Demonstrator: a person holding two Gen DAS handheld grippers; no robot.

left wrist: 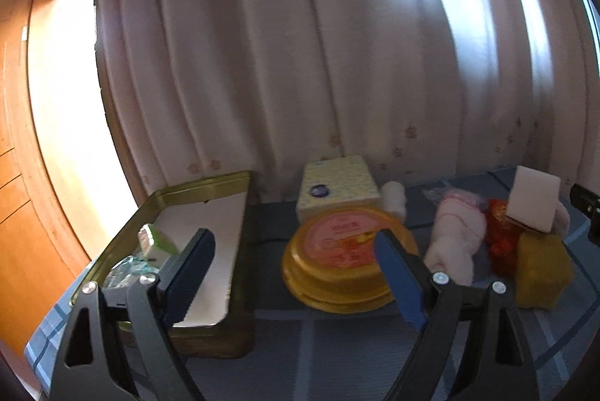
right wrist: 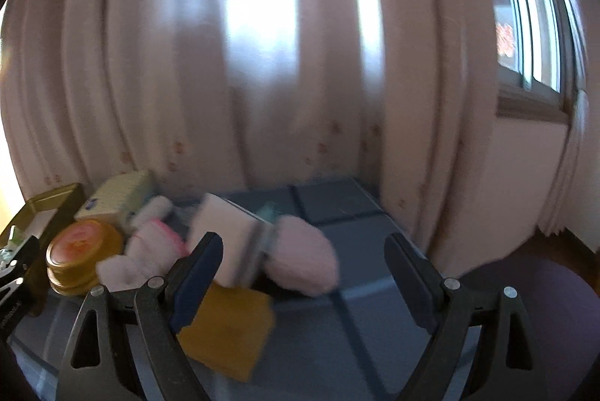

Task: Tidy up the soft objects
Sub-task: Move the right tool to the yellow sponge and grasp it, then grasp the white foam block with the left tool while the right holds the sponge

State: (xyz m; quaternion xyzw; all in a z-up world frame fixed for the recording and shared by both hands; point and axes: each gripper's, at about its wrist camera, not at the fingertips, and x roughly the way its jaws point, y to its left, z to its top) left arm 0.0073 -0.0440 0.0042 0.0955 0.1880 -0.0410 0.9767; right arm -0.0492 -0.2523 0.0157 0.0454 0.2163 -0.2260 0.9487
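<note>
A gold tin tray stands at the left and holds a green packet and clear wrapping. My left gripper is open and empty, between the tray and a round yellow tin. A pink plush toy, a yellow sponge, a white sponge block and a red bag lie to the right. My right gripper is open and empty above the yellow sponge, white block and a pink fluffy thing.
A yellow tissue pack lies behind the round tin by the curtain. The things rest on a blue checked cloth. A wooden door stands at the left, a window at the right.
</note>
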